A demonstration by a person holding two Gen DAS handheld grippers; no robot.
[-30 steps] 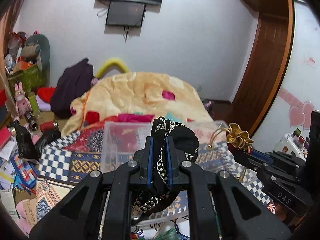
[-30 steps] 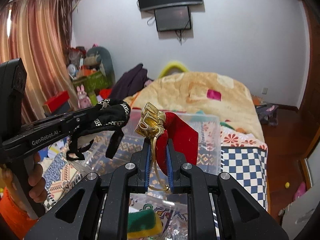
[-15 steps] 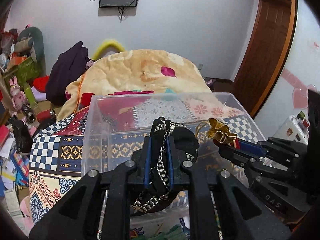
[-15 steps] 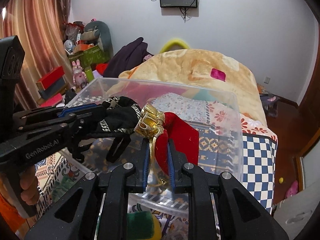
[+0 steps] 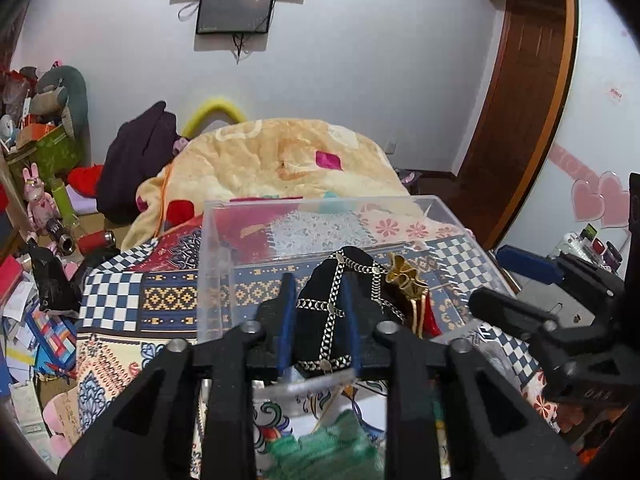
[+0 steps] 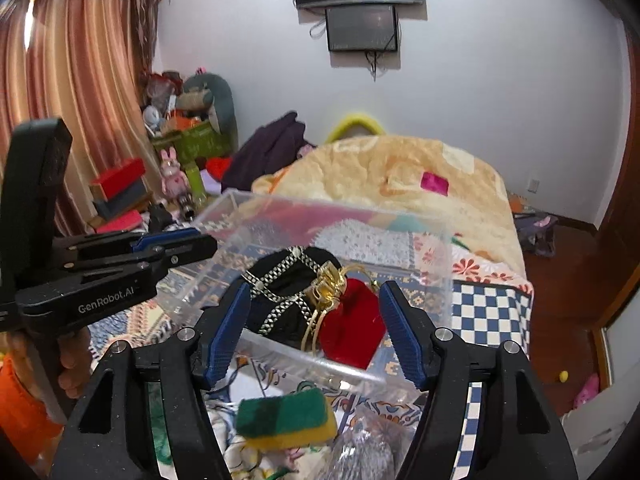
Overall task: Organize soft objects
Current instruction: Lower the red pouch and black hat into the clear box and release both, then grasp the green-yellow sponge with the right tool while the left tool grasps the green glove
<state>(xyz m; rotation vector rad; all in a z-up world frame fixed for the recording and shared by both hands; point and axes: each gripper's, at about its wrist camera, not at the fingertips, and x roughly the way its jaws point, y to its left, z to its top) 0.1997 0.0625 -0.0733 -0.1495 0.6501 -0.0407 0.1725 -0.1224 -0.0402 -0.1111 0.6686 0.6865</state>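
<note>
A clear plastic box (image 5: 320, 216) (image 6: 420, 236) stands on the patterned bedspread. Inside it lie a black pouch with silver chain trim (image 5: 336, 304) (image 6: 288, 280) and a red pouch with a gold top (image 6: 352, 328) (image 5: 404, 280), side by side and touching. My left gripper (image 5: 318, 292) is open, its fingers either side of the black pouch at the box's near wall. My right gripper (image 6: 314, 300) is open wide and empty, just in front of the box, with both pouches seen between its fingers (image 6: 230, 320).
A green and yellow sponge (image 6: 286, 420), a silvery bag (image 6: 368, 448) and a green cloth (image 5: 324, 448) lie in front of the box. A yellow blanket (image 5: 280, 160) is heaped behind it. Boxes and toys (image 5: 36, 200) crowd the floor at left. A wooden door (image 5: 520, 120) stands right.
Both grippers have opened and let go. The black pouch and the red pouch now lie inside the clear box. Both grippers have drawn back toward the box's near side.
</note>
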